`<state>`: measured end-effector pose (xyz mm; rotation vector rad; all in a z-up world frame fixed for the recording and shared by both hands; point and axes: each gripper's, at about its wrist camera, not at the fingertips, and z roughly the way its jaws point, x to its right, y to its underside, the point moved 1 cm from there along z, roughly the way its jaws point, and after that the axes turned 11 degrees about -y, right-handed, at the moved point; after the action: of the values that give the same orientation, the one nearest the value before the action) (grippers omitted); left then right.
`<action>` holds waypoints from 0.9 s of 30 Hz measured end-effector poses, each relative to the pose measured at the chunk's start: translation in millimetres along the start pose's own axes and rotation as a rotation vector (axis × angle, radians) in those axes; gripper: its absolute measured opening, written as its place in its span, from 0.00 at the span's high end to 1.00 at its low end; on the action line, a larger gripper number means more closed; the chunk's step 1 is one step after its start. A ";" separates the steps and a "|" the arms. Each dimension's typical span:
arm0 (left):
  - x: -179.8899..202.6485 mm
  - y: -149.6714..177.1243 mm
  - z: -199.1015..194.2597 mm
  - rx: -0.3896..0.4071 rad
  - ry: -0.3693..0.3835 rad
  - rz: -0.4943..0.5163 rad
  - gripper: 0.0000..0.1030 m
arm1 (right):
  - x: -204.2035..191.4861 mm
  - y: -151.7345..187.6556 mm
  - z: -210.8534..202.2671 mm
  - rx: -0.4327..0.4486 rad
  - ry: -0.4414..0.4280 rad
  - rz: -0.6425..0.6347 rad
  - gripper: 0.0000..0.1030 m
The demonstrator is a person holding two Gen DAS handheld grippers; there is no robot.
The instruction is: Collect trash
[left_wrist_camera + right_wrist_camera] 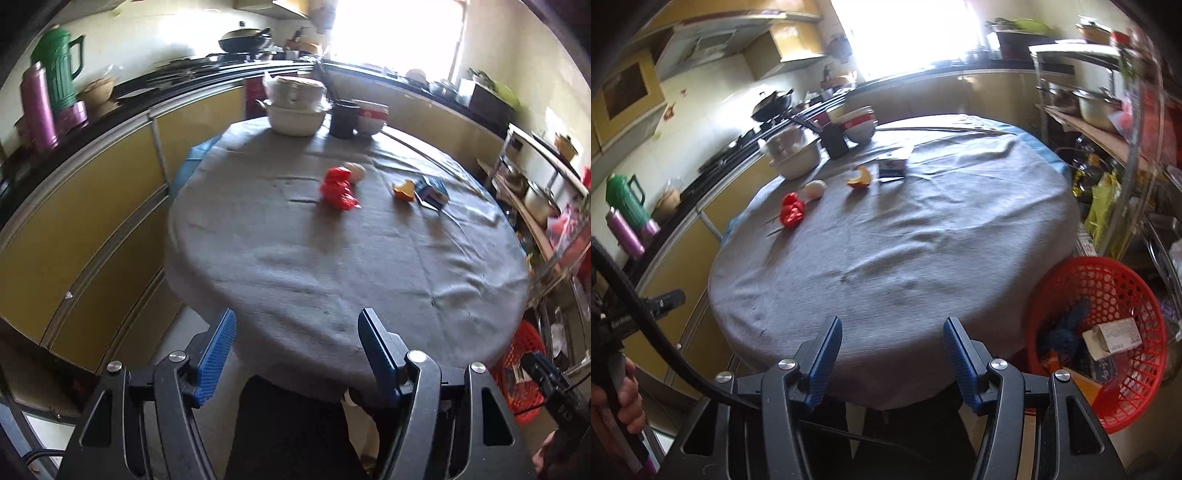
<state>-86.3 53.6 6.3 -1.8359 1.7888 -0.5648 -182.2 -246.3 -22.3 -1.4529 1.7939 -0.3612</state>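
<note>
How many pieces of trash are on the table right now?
4, in a loose row: red wrapper leftmost, whitish lump beside it, orange peel mid-row, small blue carton rightmost. The bowls could hide more.

tablecloth (332, 258): plain grey
crumpled wrapper (338, 188): bright red
peel (403, 190): orange
basket (1108, 280): red — open lattice
gripper pads (827, 360): blue — ribbed
</note>
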 end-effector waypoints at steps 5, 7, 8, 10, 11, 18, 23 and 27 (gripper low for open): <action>-24.3 -6.7 2.2 0.009 -0.008 -0.075 0.32 | -38.2 -4.7 8.5 -0.006 -0.002 -0.084 0.41; -31.8 -9.5 0.9 0.023 -0.021 -0.092 0.32 | -53.8 -6.2 5.7 0.016 -0.001 -0.126 0.41; -36.2 -11.0 -0.9 0.032 -0.027 -0.104 0.32 | -59.7 -6.4 3.7 0.027 0.000 -0.143 0.41; -41.3 -12.9 -3.9 0.043 -0.029 -0.120 0.32 | -74.5 -7.0 -3.8 0.072 -0.001 -0.192 0.41; -43.1 -13.7 -6.2 0.054 -0.029 -0.128 0.32 | -79.4 -7.4 -7.6 0.091 -0.003 -0.206 0.41; -36.6 -15.5 -17.5 0.113 -0.062 -0.096 0.32 | -100.2 -7.3 -29.7 0.180 0.003 -0.289 0.41; -29.3 -11.9 -20.2 0.119 -0.060 -0.061 0.32 | -99.0 -13.1 -45.8 0.230 0.007 -0.287 0.41; -25.7 -9.8 -18.4 0.113 -0.063 -0.046 0.32 | -94.5 -15.4 -51.1 0.247 0.009 -0.268 0.41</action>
<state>-91.2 77.9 28.3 -1.8018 1.6432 -0.6061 -204.4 -176.7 57.9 -1.5146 1.5015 -0.7014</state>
